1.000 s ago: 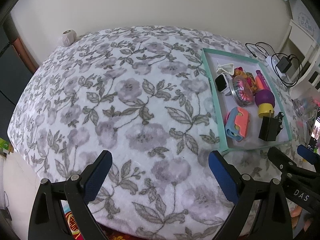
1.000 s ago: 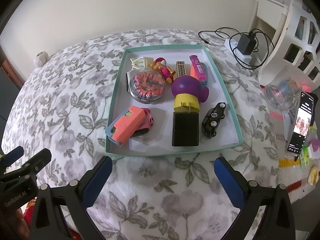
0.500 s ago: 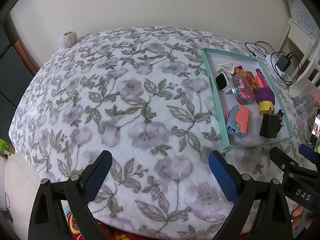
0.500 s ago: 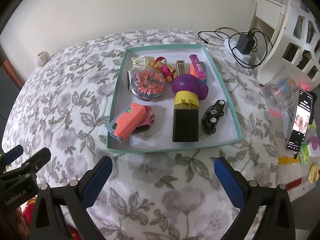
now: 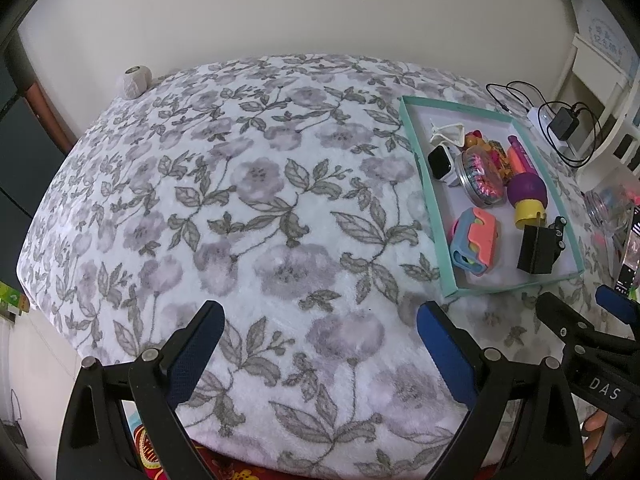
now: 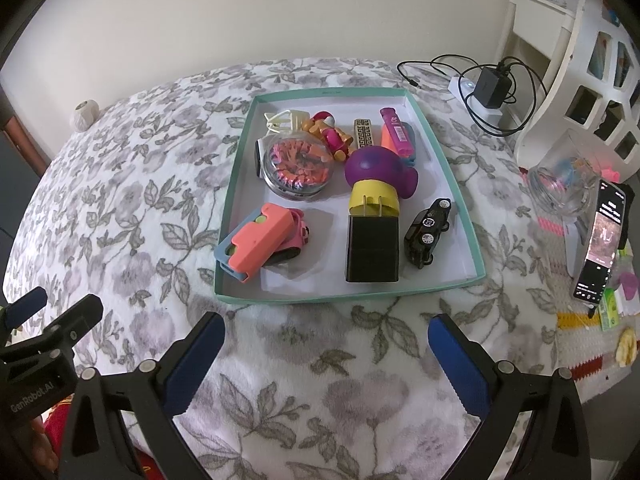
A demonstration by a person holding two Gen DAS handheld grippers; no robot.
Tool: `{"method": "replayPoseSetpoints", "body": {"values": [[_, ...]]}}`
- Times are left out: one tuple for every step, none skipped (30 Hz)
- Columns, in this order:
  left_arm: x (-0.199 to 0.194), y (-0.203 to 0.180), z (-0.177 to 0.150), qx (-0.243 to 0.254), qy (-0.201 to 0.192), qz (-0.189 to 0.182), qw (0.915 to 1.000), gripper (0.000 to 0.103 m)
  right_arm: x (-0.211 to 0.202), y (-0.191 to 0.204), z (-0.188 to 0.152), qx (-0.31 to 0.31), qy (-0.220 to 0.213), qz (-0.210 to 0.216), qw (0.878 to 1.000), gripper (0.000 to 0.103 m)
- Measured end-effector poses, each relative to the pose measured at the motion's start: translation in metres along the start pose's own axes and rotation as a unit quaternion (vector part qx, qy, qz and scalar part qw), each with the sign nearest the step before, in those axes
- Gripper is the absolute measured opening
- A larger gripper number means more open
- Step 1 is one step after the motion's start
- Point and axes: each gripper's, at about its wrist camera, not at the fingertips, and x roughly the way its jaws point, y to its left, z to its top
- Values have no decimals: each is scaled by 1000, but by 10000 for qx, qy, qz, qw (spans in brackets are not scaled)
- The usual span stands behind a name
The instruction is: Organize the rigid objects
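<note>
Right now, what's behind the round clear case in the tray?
Behind the case: a white clip and a toy figure. A smartwatch leans at its left; the strap is hidden.

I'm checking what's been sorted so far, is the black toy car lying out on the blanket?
No, the black toy car sits inside the teal tray, right of the black charger block.

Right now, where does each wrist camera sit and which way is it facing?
Left wrist: on the left gripper, facing the floral blanket; teal tray at right, right gripper intruding.
Right wrist: on the right gripper, facing the tray head-on; left gripper at left.
Shared: tray, blanket, black charger.
</note>
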Motion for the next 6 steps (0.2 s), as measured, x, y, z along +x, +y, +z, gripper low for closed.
{"method": "replayPoseSetpoints", "body": {"values": [[-1, 0, 0, -5, -32, 11, 10000, 97, 0, 0, 0, 1, 0, 0, 10000, 103], [-2, 0, 0, -8, -54, 22, 10000, 97, 0, 0, 0, -5, -2, 4, 10000, 103], [-2, 0, 0, -9, -60, 29, 10000, 97, 0, 1, 1, -6, -1, 2, 10000, 103], [-1, 0, 1, -10, -58, 20, 10000, 97, 0, 1, 1, -15, -1, 4, 10000, 103], [-1, 0, 1, -10, -52, 6, 10000, 97, 0, 1, 1, -22, -2, 7, 10000, 103], [-2, 0, 1, -11, -56, 22, 10000, 97, 0, 2, 3, -24, 2, 6, 10000, 103]]}}
